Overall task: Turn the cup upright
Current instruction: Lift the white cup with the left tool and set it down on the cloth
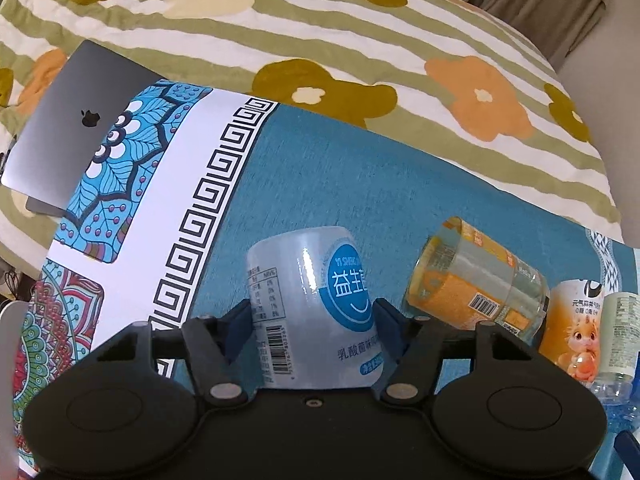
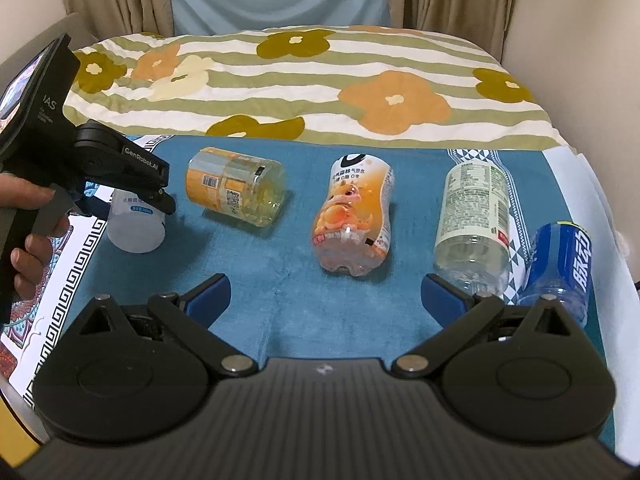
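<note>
Left claw (image 1: 312,316) clamps the white cup (image 1: 316,304), near upright between its fingers; next, seat and release. Right claw (image 2: 326,292) gapes wide, holding nothing.

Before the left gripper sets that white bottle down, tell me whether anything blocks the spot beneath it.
Nothing visible does. The left gripper has its jaws shut on the white bottle, and bare blue cloth lies under and around it. The nearest thing, the yellow bottle, lies on its side to the right, apart from it.
</note>
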Motion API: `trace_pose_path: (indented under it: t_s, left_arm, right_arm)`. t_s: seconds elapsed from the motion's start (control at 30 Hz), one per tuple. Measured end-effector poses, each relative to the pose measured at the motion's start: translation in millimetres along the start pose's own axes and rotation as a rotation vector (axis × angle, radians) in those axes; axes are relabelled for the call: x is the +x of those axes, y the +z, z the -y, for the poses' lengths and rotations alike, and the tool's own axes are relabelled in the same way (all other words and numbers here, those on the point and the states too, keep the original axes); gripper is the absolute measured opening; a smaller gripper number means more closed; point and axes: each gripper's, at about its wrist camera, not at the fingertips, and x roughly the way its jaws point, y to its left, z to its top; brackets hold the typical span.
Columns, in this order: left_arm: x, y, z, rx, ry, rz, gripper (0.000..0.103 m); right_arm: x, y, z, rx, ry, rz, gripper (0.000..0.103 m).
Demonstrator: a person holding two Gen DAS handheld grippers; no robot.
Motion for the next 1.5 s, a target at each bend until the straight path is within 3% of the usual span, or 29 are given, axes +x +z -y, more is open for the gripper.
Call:
trace_pose_path:
  t_s: [0.33,0.73,1.07,1.27,1.5]
  left_arm:
    - [-35.6,-19.8,2.7,0.071,-0.016,0.023,0.068]
    - [-85.0,-109.3,22.6,0.2,-0.071,0.012,0.068]
    - [-52.2,-163.4,54.2,0.355,-0.082,-0.071,0.068]
    - [-39.2,-173.5,64.5,0.419,-0.061,-0.064,0.069]
    - [-36.8,-171.8,68.4,0.428,-0.055,-0.054,0.069]
  right_arm:
    - [-13.0,2.3,-1.4,0.01,0.0,0.015,0.103]
    - [-63.7,-11.2,4.4,0.047,-0.018,0.042,0.103]
    - [-81.7,-46.6,12.4,0.076,-0.061,0.021,0.103]
    - [-82.8,-62.1,20.2,0.105,-0.08,0.002,0.103]
    - [-82.6,-69.8,25.4,0.131,-0.087,-0.007,0.103]
